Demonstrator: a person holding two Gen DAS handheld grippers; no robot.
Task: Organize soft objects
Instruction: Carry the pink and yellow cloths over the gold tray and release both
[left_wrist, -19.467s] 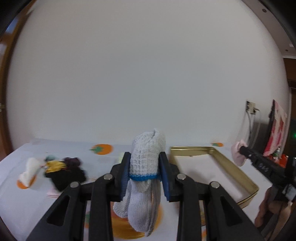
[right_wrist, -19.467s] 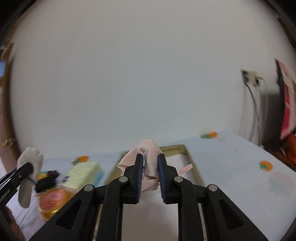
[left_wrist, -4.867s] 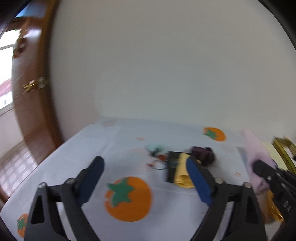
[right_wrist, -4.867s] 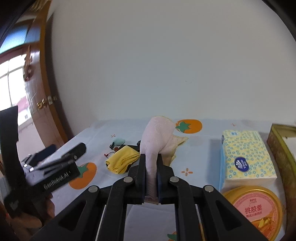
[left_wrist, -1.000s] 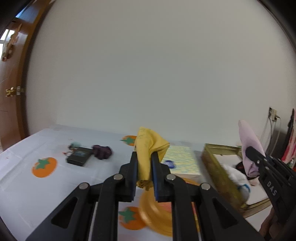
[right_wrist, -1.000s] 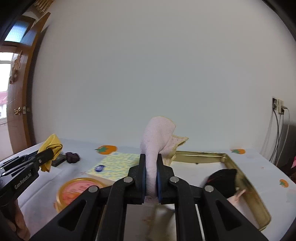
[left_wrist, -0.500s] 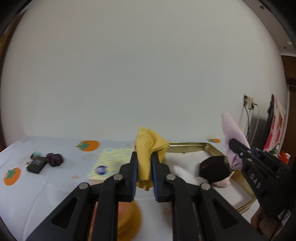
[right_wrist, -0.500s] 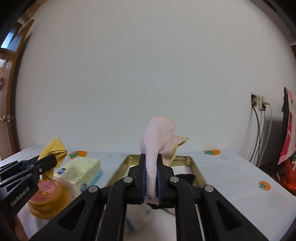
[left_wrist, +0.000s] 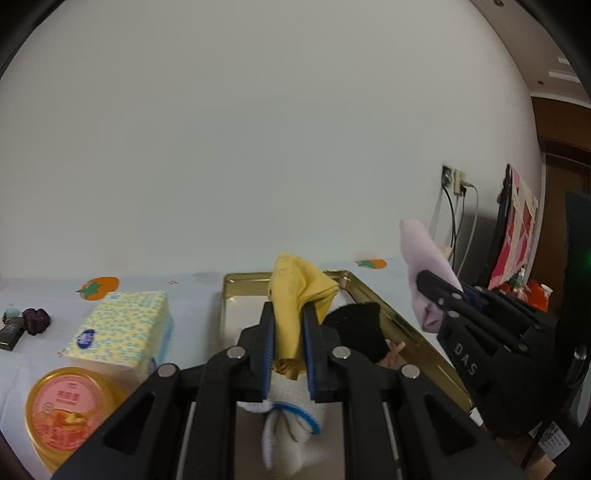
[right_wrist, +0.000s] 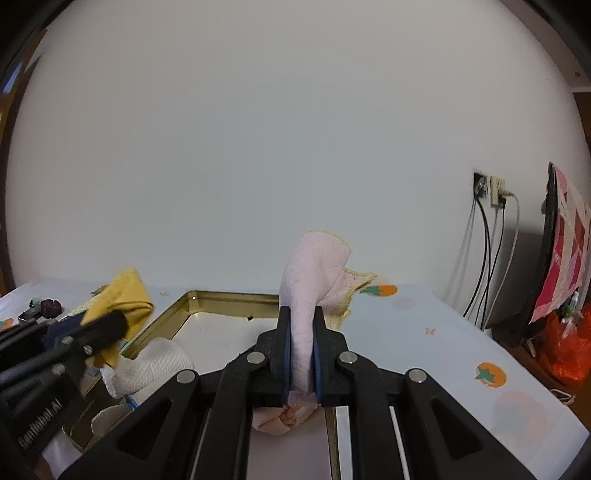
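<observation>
While both tongs hover over the gold tray (left_wrist: 373, 291), each is clamped on one cloth: left tongs (left_wrist: 288, 343) pinch a yellow cloth (left_wrist: 295, 291), right tongs (right_wrist: 301, 354) a pink cloth (right_wrist: 314, 269). Judged about midway. In the tray already: one white knit sock (left_wrist: 284, 417), one black item (left_wrist: 354, 328). Left at 9 o'clock on the surface (left_wrist: 192, 295): one dark purple scrunchie (left_wrist: 35, 320). Also one tissue pack (left_wrist: 122, 328), one orange-lidded tub (left_wrist: 66, 406).

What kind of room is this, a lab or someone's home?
Most likely a home, perhaps a dining corner. A table with a tomato-print tablecloth carries a tissue pack and a gold tray of small cloths, and cables hang from a wall socket.
</observation>
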